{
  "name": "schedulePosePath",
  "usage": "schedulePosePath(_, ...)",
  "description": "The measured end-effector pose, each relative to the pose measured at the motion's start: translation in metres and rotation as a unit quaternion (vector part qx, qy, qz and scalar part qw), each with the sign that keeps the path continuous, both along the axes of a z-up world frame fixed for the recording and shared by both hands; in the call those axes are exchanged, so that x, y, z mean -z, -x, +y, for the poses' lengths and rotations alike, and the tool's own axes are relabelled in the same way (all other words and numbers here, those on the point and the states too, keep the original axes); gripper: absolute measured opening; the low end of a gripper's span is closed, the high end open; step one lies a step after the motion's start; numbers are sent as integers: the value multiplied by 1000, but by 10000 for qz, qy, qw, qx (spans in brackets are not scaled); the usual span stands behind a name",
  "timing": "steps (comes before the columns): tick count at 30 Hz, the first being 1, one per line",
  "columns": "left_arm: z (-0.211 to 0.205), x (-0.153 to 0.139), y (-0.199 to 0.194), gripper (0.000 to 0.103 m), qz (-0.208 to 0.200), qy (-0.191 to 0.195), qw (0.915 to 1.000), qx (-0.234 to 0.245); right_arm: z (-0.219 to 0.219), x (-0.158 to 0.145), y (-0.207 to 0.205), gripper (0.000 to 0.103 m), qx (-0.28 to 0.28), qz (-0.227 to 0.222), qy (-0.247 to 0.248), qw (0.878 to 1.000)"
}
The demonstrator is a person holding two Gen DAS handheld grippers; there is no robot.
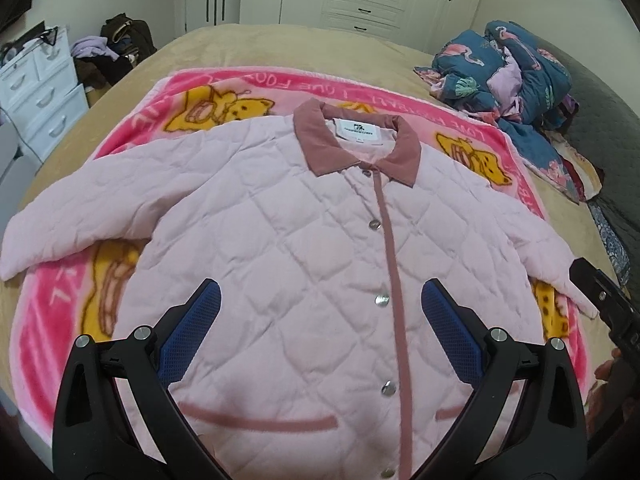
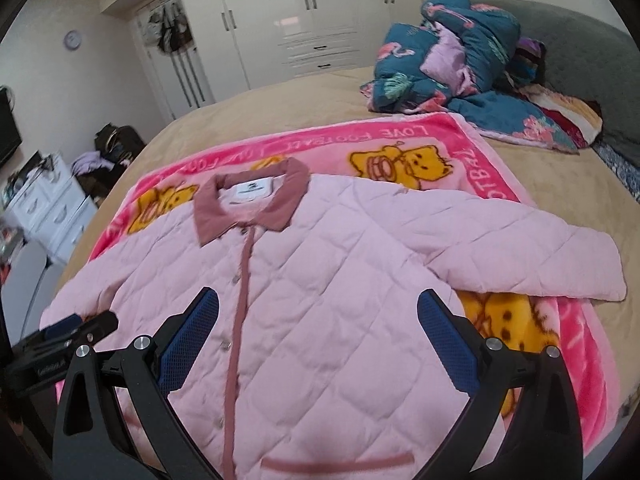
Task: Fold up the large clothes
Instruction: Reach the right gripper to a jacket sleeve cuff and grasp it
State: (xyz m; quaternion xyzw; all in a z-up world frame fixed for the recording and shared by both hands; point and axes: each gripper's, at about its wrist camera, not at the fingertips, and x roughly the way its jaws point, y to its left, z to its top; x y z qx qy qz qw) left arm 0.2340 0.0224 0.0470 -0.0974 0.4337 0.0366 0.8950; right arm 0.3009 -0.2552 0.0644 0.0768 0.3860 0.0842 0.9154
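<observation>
Folding has not begun: the quilted pink jacket [image 1: 304, 248] lies flat, buttoned, on the pink blanket [image 1: 60, 312] just ahead of both hand-held grippers, left [image 1: 320, 328] and right [image 2: 318, 332], each spread wide and empty. Next, I judge, each must close on a sleeve.
</observation>
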Motion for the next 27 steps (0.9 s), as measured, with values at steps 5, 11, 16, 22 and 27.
schedulePosePath(5,-12,6,-25,94,46,-112,9999,93,-12,4,-30,99,178,15,-37,9998)
schedulePosePath(11,-26,19,-56,94,191,-102,9996,155,-39,24,-53,99,518,96,-65,9986)
schedulePosePath(16,-36,29,-74,94,239,-163,9994,199,-68,44,-64,99,860,264,-117,9959)
schedulePosePath(22,-56,43,-92,94,317,-240,9987,306,-112,58,-71,99,1371,373,-284,9894)
schedulePosePath(27,-70,55,-102,94,461,-227,9980,354,-146,65,-71,99,1747,434,-483,9825)
